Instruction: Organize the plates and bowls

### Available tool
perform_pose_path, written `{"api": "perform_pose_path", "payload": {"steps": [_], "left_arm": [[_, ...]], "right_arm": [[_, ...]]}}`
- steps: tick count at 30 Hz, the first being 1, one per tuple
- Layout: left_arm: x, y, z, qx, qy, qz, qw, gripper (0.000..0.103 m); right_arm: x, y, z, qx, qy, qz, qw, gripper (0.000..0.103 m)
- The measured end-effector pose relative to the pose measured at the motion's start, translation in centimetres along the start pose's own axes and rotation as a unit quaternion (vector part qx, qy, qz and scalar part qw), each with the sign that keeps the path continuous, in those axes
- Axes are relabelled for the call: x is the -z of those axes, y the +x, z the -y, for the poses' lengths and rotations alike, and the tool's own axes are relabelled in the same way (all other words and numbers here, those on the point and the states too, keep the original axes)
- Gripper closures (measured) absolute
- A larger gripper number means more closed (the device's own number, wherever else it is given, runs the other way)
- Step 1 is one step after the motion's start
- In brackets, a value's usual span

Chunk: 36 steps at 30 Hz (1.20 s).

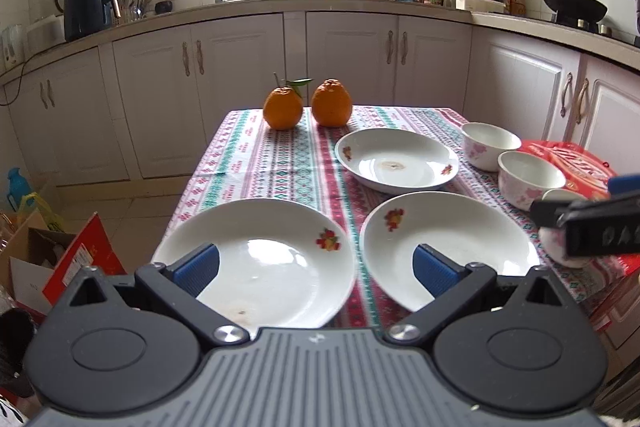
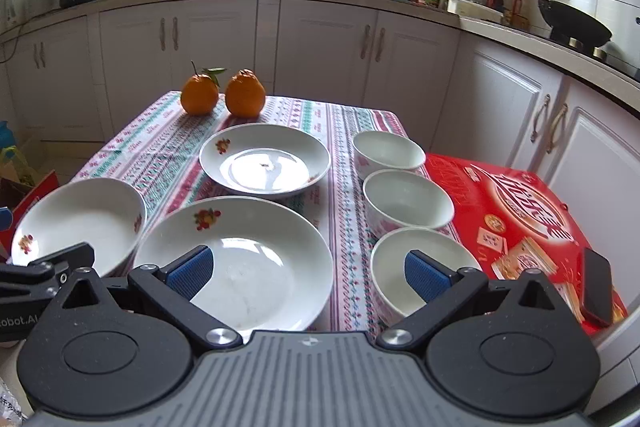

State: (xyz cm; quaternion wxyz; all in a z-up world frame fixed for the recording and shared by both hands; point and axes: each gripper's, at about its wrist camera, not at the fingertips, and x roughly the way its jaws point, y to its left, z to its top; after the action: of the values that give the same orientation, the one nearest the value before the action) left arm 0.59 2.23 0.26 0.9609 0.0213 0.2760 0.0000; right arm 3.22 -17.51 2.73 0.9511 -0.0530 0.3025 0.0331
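I am standing in a tiled kitchen with white cabinets and a bright window, facing a small surface [image 2: 168, 143] that is wearing a patterned cloth. On it the crockery is lying spread out, nothing stacked as far as I can see, so I am judging the organizing as not yet begun: every plate and bowl is waiting to be gathered.

I am counting three plates. From my right wrist view, the near plate [image 2: 240, 263] is sitting at about 6 o'clock on the cloth, the far plate [image 2: 266, 159] is lying at 12 o'clock from it, just apart, and the left plate [image 2: 80, 219] is resting at 9 o'clock, its rim close to or touching the near one; I cannot tell which.

I am counting three bowls, running in a line at 3 o'clock from the plates: the near bowl [image 2: 420, 267], the middle bowl [image 2: 408, 199] and the far bowl [image 2: 388, 151], each just beside the next.

My right tongs [image 2: 308, 275] are hanging with their blue pads wide apart, holding nothing, one pad over the near plate and one over the near bowl. My left tongs [image 1: 316, 271] are likewise gaping, clamped on nothing, straddling the gap between the left and near plates.

Further out, two oranges [image 2: 222, 95] are sitting at 11 o'clock near the far edge. A red box [image 2: 520, 203] is lying at 3 o'clock beyond the bowls, with one dark phone [image 2: 598, 287] on it.

What is left, I am thinking, is nesting the plates into one pile and the bowls into another.
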Motion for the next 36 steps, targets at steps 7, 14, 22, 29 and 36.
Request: {"api": "perform_pose_path", "payload": {"steps": [7,14,22,29,36], "left_arm": [[1.0,1.0,-2.9,-0.025,0.025,-0.016,0.9992,0.001],[3.1,2.1,-5.0,-0.013,0.041,-0.056,0.9975,0.001],[5.3,3.5,-5.7,0.007,0.040,-0.097,0.9945,0.001],[5.6,4.9,-6.3,0.015,0.036,-0.106,0.9935,0.001],[5.2,5.9,-7.2,0.031,0.023,-0.110,0.9932,0.000]], "right_arm": [[-2.7,0.5,0.3,-0.018,-0.023,0.042,0.999,0.000],[-4.0,2.7,0.2,-0.116,-0.017,0.039,0.992,0.000],[-4.5,4.7,-2.2,-0.165,-0.041,0.005,0.985,0.000],[-4.9,6.3,-3.7,-0.181,-0.067,-0.021,0.981,0.000],[-6.2,9.0,-5.7,-0.219,-0.098,-0.048,0.970,0.000]]}}
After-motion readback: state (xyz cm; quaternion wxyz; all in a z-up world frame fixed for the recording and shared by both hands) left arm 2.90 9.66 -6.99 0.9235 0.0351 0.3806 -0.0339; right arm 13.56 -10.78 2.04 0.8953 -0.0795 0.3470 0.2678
